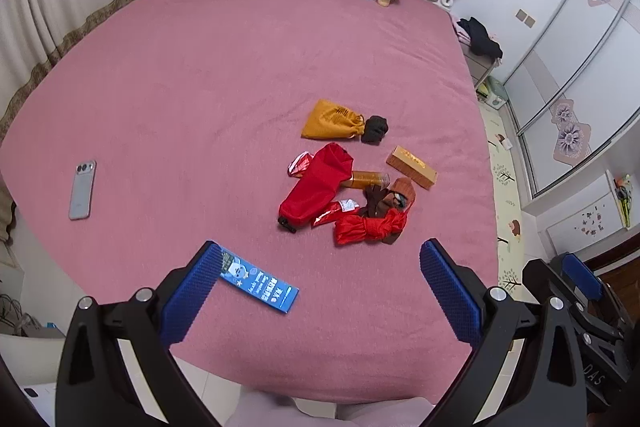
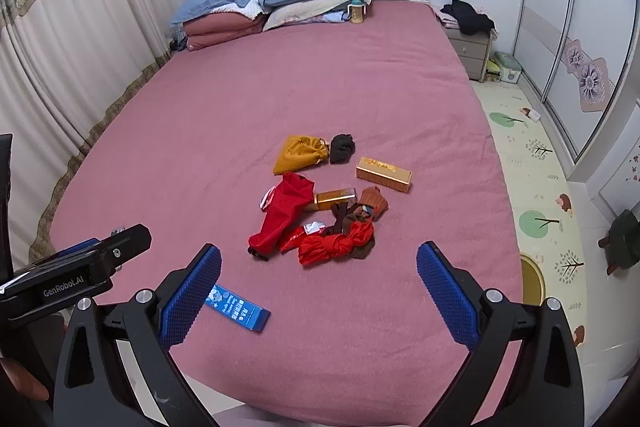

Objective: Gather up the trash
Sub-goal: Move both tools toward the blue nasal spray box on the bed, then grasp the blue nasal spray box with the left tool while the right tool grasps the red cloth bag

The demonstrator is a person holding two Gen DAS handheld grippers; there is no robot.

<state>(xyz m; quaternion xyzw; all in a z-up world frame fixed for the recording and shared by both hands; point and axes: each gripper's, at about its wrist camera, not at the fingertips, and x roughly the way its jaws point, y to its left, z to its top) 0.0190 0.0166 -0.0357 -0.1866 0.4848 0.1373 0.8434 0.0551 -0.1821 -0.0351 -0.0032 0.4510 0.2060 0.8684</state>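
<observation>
From my left wrist camera, my left gripper (image 1: 320,263) hangs over the near edge of the bed (image 1: 240,67), jaws wide and empty; a blue packet (image 1: 260,283) lies just beside its left finger.

From my right wrist camera, my right gripper (image 2: 318,263) is equally spread and empty. The heap of wrappers (image 2: 320,211) sits mid-bed, untouched. I judge collecting hasn't begun; next I must reach forward.
</observation>
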